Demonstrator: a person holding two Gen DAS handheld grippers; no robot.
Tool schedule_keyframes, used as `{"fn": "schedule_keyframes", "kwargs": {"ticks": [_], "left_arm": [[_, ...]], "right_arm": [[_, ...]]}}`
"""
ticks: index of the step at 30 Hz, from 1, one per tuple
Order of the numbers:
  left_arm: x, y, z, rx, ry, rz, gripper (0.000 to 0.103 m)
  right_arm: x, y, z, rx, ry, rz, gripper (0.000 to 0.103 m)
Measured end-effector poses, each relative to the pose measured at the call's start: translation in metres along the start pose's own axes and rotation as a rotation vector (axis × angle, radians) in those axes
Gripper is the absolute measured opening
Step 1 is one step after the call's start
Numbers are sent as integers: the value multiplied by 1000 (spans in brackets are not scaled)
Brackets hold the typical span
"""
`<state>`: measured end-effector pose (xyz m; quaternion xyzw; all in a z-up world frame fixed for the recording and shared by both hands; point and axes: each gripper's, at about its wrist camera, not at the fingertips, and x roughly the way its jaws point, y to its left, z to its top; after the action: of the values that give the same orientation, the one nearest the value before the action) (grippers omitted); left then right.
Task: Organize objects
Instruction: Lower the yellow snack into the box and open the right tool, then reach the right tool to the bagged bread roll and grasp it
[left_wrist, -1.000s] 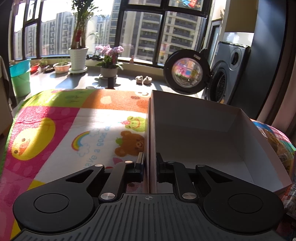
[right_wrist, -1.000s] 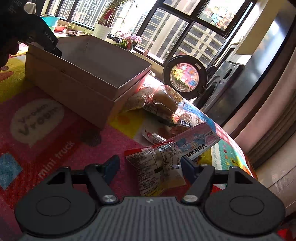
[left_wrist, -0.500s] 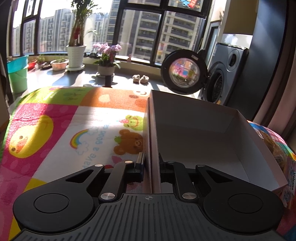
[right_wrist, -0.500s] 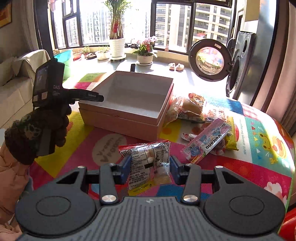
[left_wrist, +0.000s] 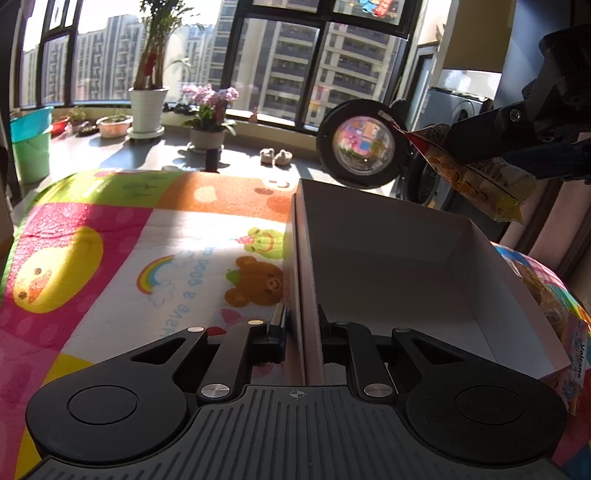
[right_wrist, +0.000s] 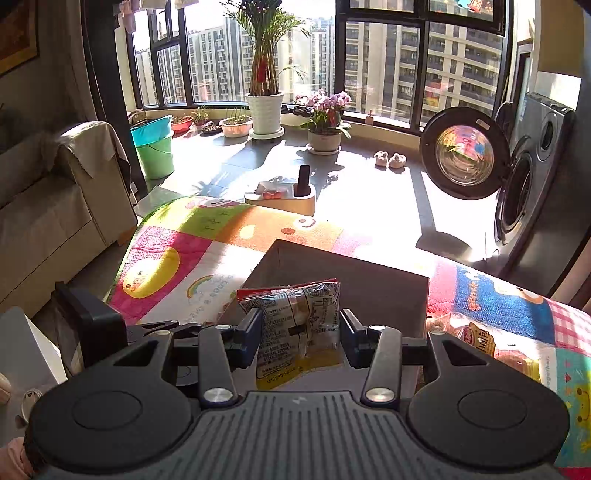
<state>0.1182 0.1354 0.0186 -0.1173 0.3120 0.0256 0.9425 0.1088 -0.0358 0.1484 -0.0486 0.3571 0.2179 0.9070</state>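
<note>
An open cardboard box (left_wrist: 388, 236) with a white inside lies on a colourful play mat (left_wrist: 147, 258). My left gripper (left_wrist: 301, 328) clamps the box's near-left wall; its jaws are just easing open with the wall still pressed between the pads. My right gripper (right_wrist: 301, 332) is shut on a clear snack packet (right_wrist: 295, 325) with a red top edge and yellow bottom. It holds the packet in the air over the box (right_wrist: 376, 288). In the left wrist view the same packet (left_wrist: 476, 181) hangs at the upper right, above the box's far corner.
More snack packets (right_wrist: 480, 343) lie on the mat to the right of the box. A washing machine with its round door open (right_wrist: 465, 151) stands behind. A sofa (right_wrist: 55, 206) is at the left, with a small organiser (right_wrist: 291, 195) and potted plants beyond the mat.
The right gripper closed on the packet, lifted it off the mat and swung it left over the box. The left gripper kept its grip on the box wall and stayed put.
</note>
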Motion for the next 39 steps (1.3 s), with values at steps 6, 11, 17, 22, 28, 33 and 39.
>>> {"fn": "schedule_keyframes", "kwargs": {"ticks": [6, 11, 17, 22, 28, 33, 39], "left_arm": [[0, 1, -1, 2, -3, -4, 16], [0, 1, -1, -3, -7, -6, 16], [1, -3, 0, -6, -5, 18, 16], [2, -5, 3, -7, 21, 30, 15], [9, -14, 5, 27, 57, 65, 15], [18, -17, 9, -15, 91, 57, 16], [21, -15, -4, -23, 52, 53, 15]], "right_arm": [[46, -2, 20, 41, -22, 30, 69], [14, -20, 1, 16, -59, -21, 71], [-44, -54, -59, -72, -151, -228, 83], [-52, -56, -122, -146, -86, -255, 86], [-19, -60, -150, -117, -43, -301, 86], [-4, -70, -147, -47, -67, -314, 87], [-17, -69, -172, -94, -72, -382, 87]]}}
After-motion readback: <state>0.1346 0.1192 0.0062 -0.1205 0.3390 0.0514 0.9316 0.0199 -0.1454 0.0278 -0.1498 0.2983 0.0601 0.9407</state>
